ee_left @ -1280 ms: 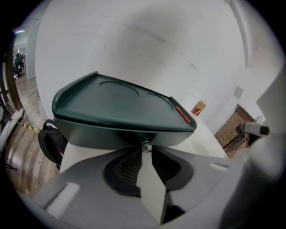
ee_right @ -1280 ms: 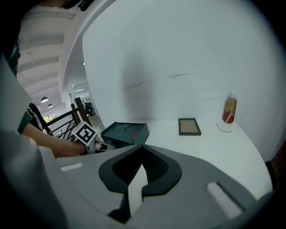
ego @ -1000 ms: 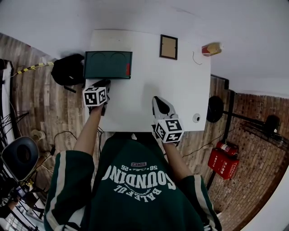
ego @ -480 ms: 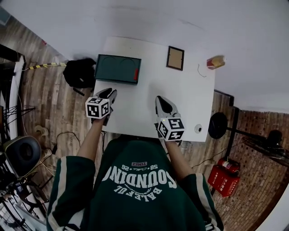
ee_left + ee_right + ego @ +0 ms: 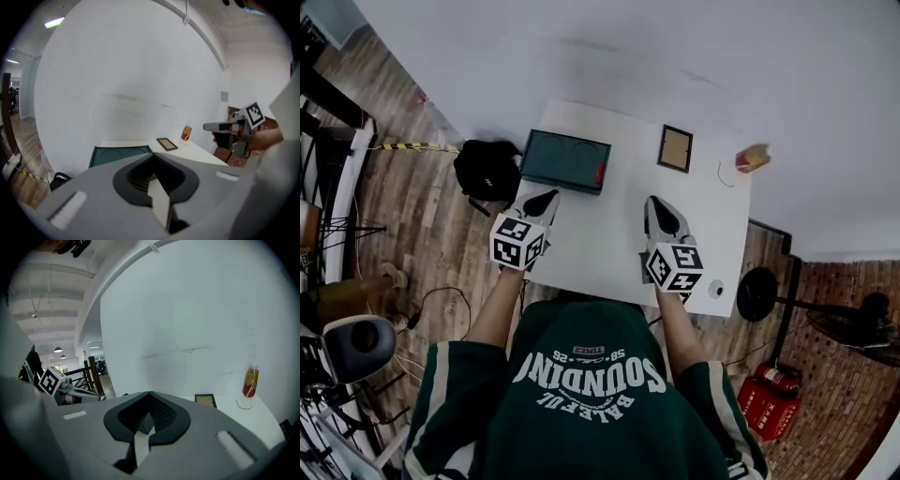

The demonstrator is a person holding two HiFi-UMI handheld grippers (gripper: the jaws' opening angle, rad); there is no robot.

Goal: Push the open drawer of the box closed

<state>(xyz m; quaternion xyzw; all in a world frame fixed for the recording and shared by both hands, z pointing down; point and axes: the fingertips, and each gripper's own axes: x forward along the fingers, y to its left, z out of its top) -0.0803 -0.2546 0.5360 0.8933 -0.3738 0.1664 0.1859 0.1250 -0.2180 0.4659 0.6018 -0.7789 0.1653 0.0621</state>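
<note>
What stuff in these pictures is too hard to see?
Green box drawer: head view shows only the top, so open or shut is unclear.
Bottle label: too small, right gripper view.
Small round thing on the table edge: too small, head view.

Smooth, matt white table (image 5: 609,225) bore a dull green, plastic-looking box (image 5: 565,161) and a wooden-looking picture frame (image 5: 675,148); rough wooden floorboards (image 5: 422,216) lay beside the table.
</note>
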